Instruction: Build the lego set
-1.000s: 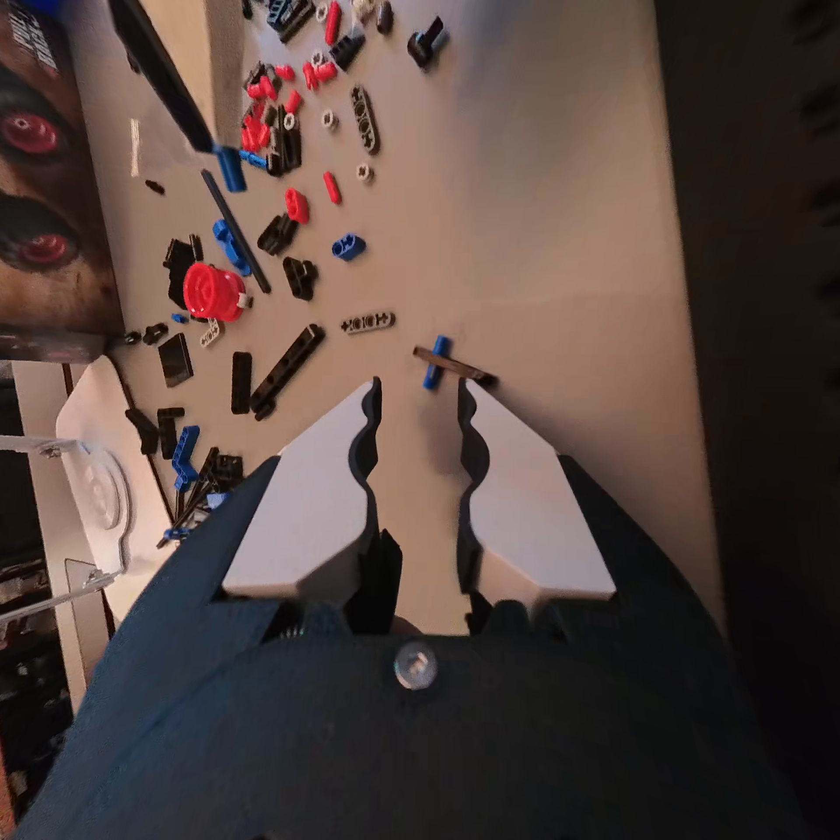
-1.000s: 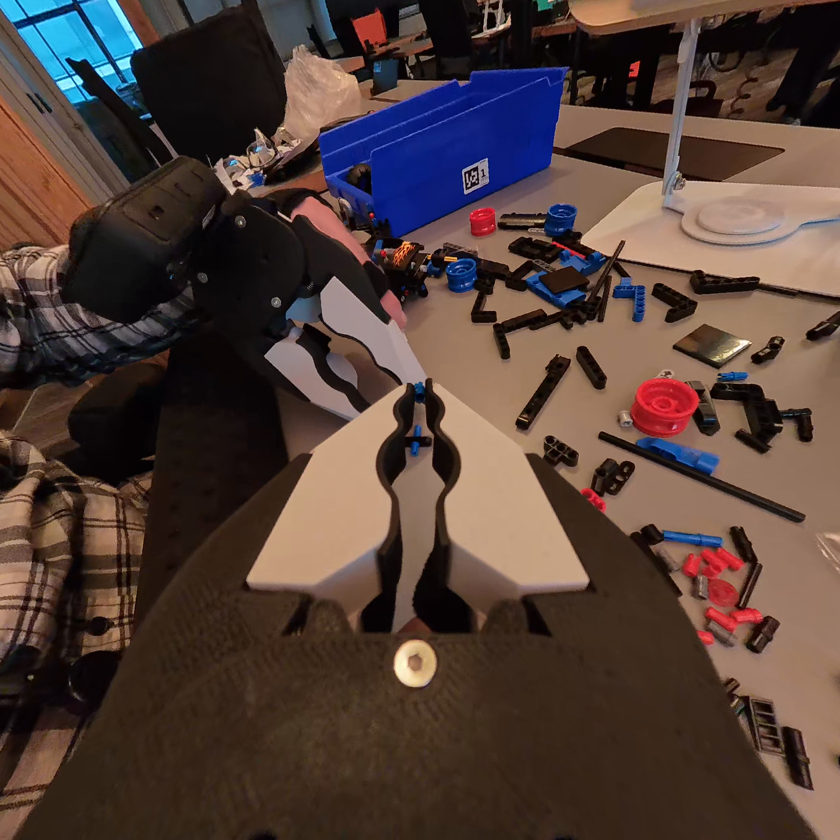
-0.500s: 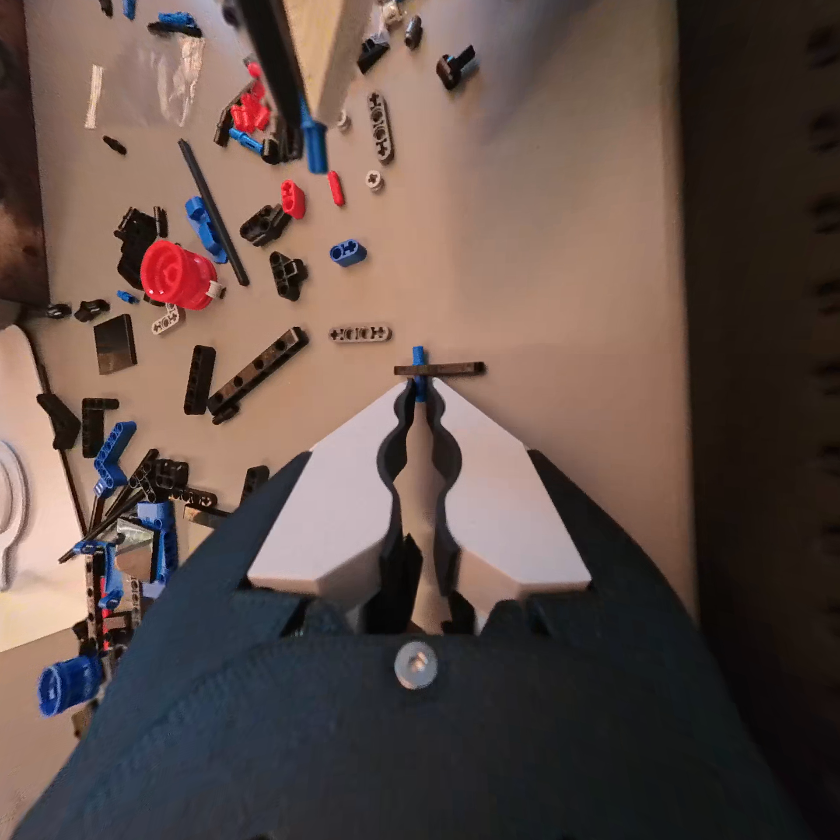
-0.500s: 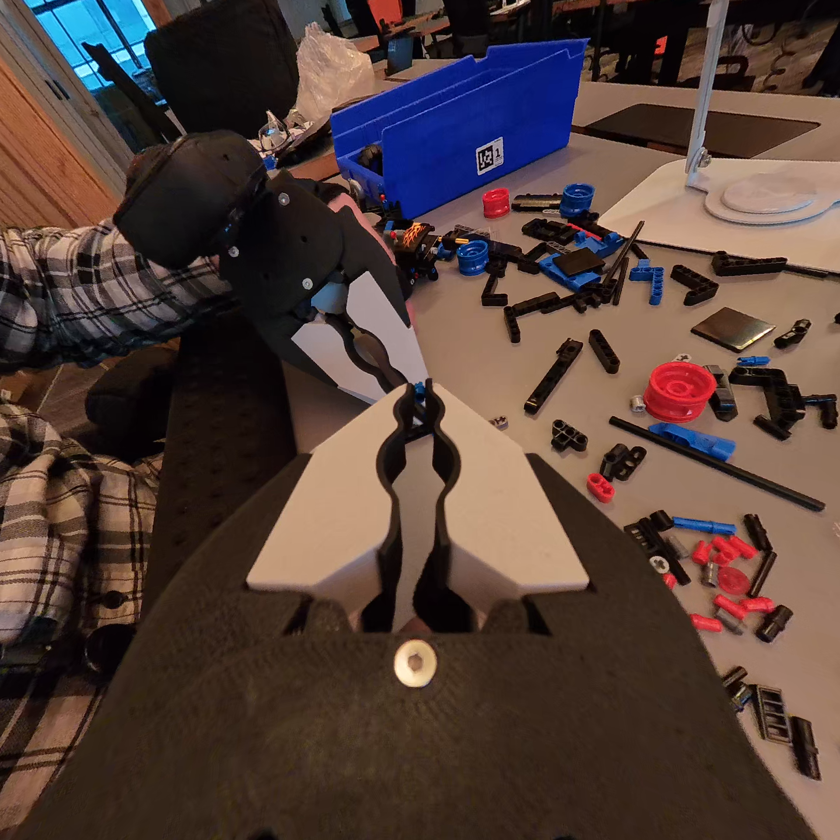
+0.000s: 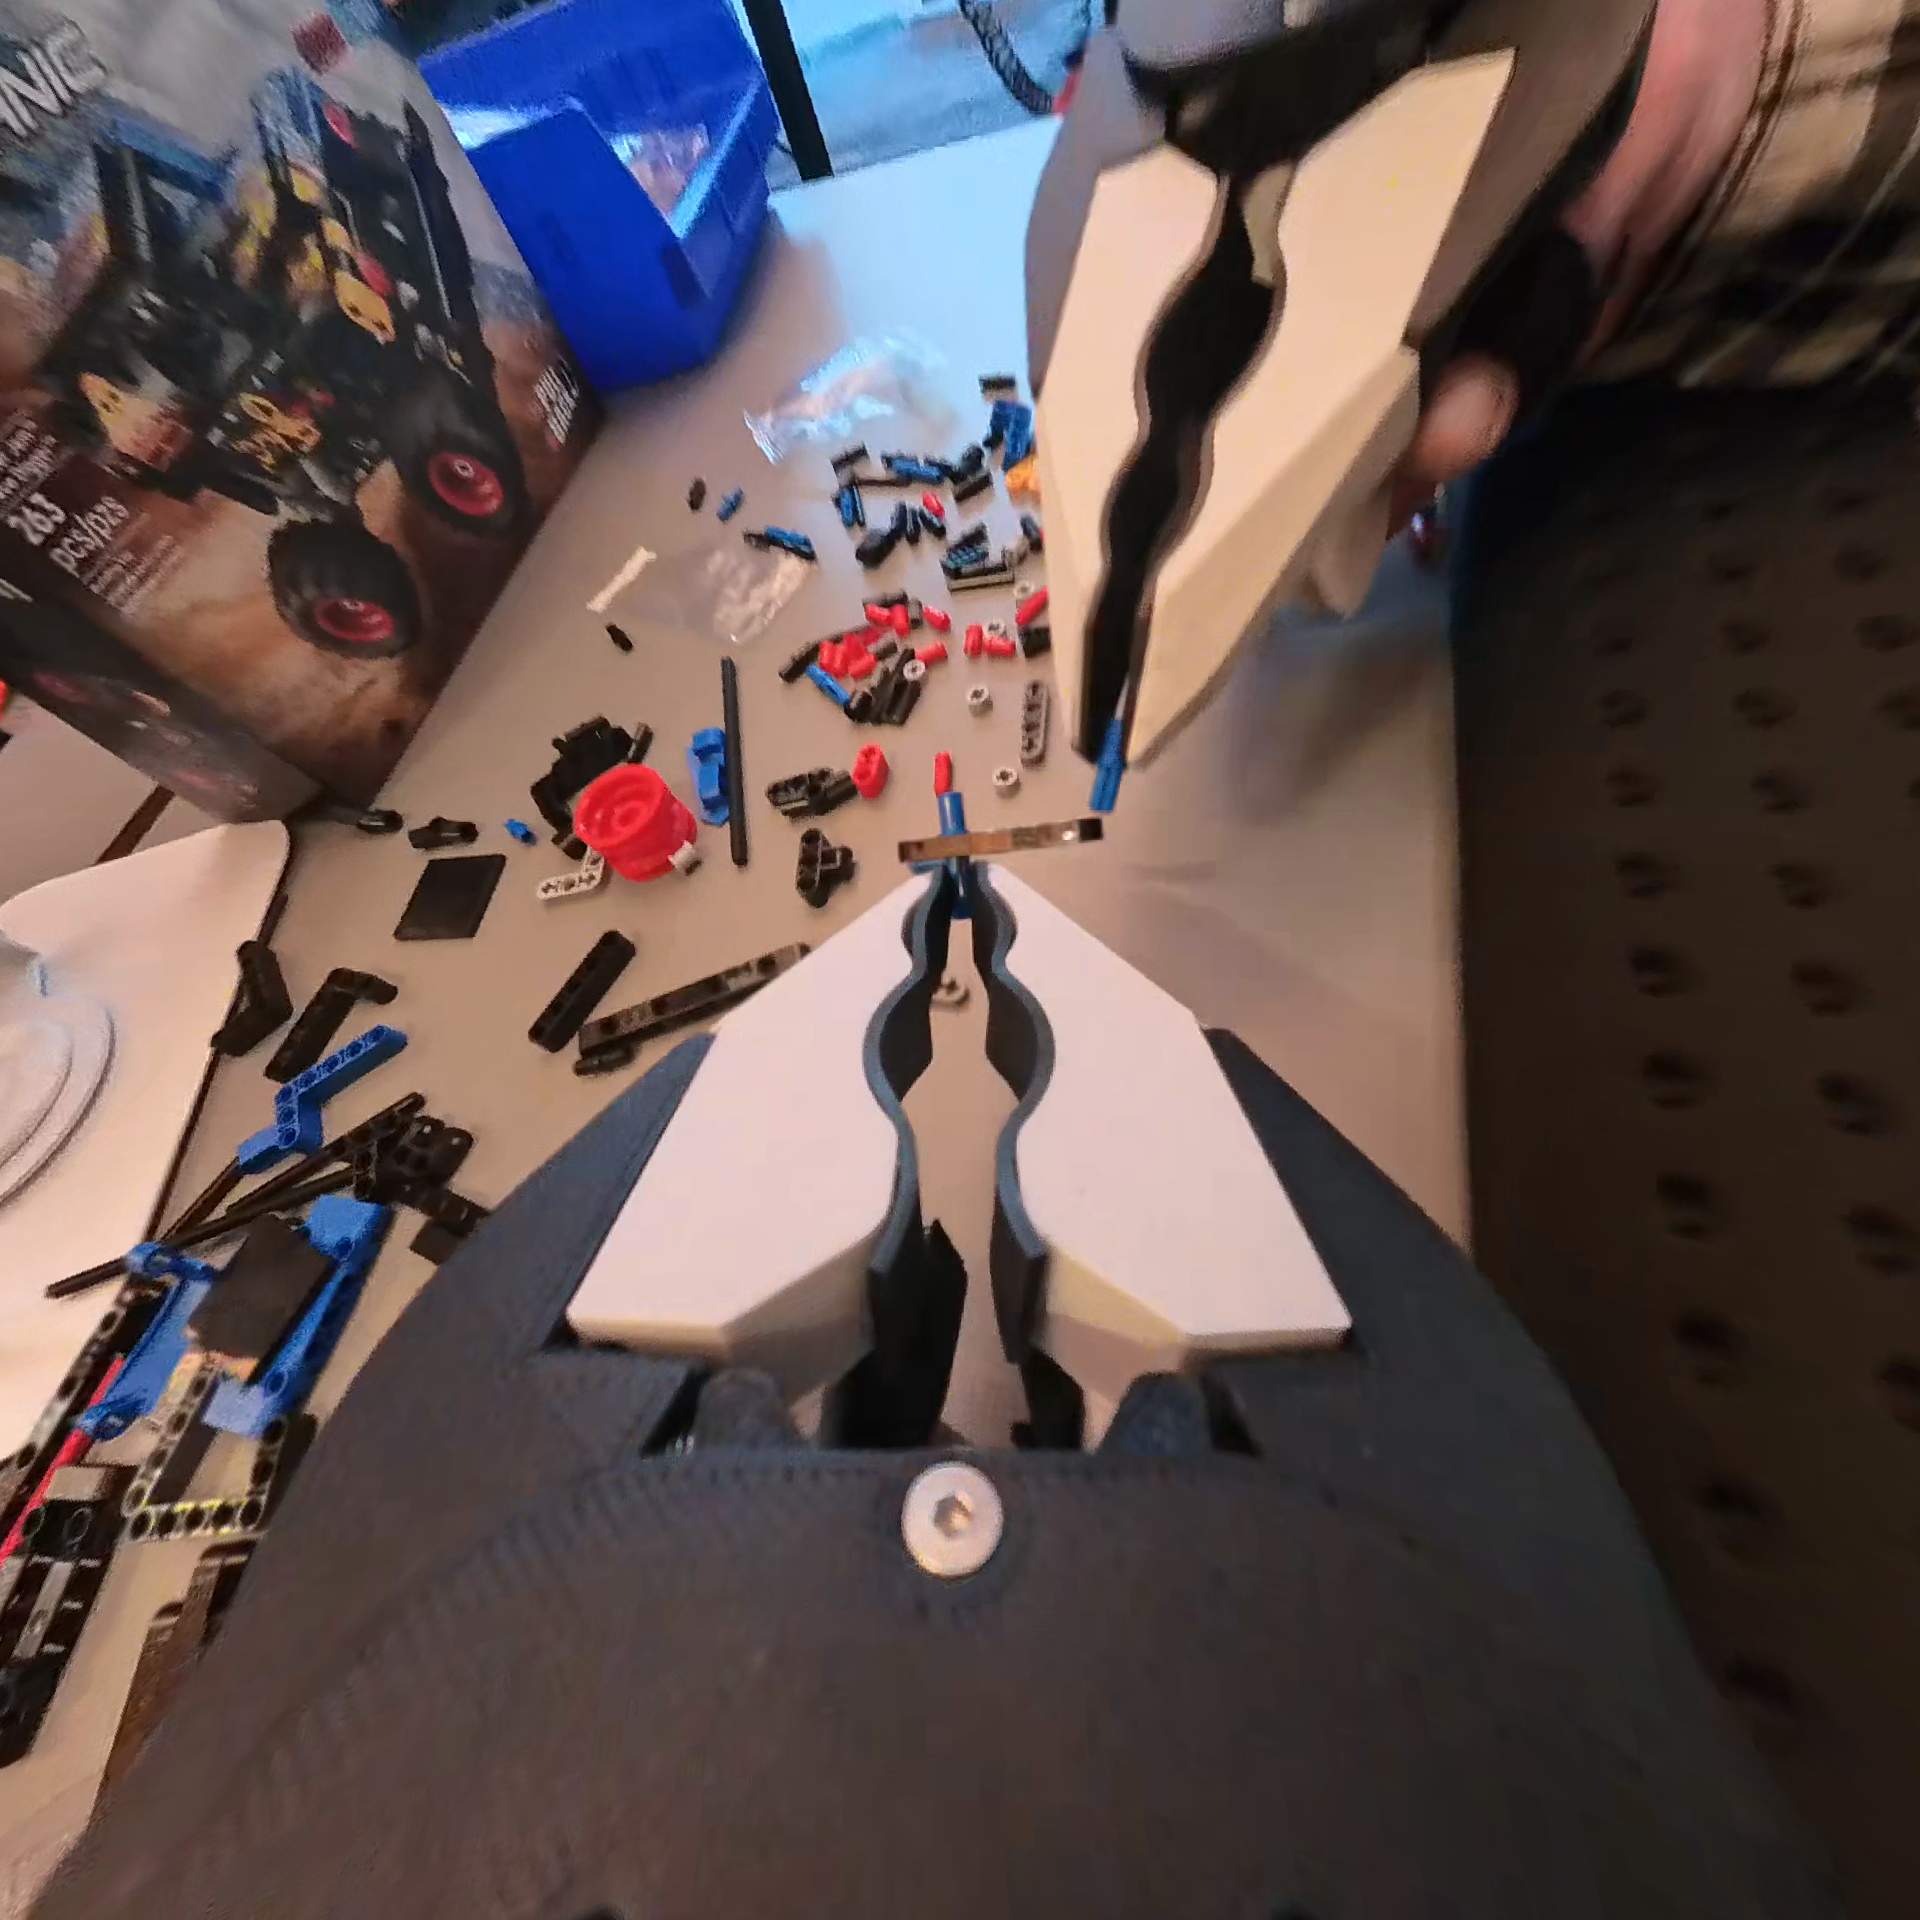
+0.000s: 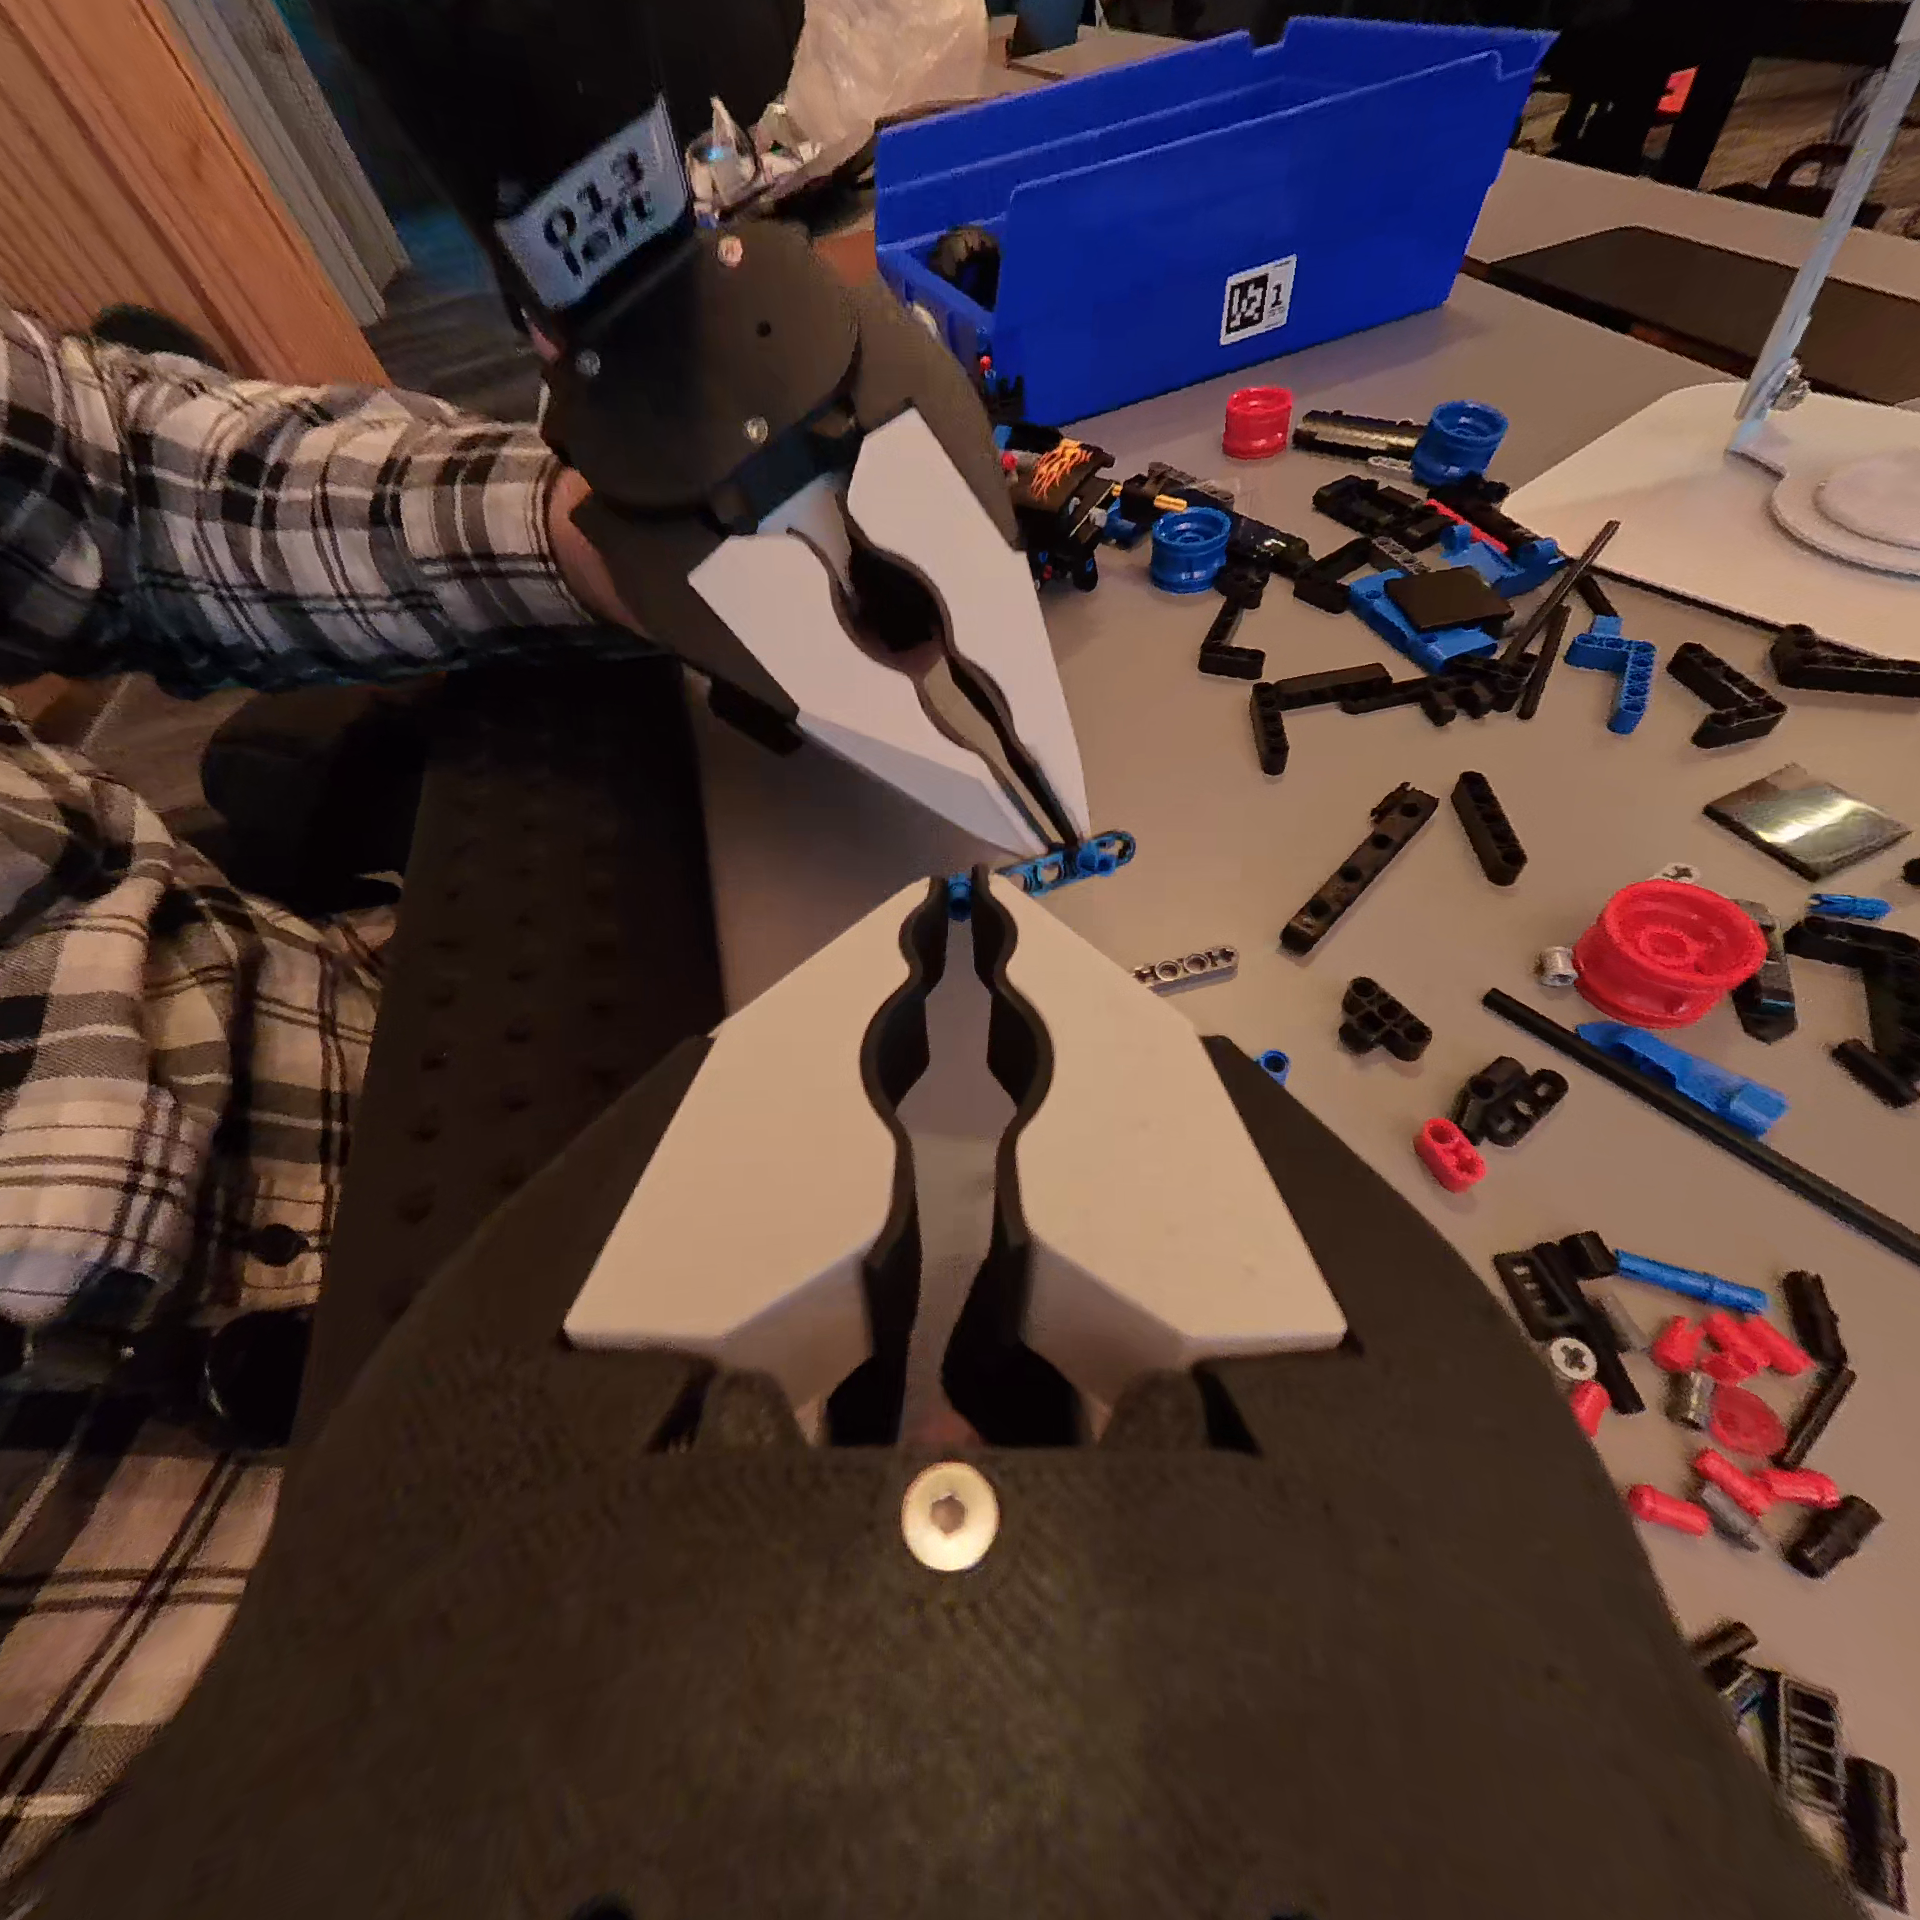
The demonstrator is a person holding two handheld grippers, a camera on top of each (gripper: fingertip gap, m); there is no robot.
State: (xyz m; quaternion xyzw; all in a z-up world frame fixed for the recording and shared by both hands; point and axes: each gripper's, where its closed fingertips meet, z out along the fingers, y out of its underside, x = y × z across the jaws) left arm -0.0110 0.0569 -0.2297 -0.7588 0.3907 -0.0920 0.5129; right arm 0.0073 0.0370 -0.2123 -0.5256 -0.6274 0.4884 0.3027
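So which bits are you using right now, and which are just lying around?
In use:
- left gripper, shut on first pin
- beam on that pin
- right gripper, shut on second pin

Lying about:
- red wheel
- black rod
- red pins
- blue bin
- box
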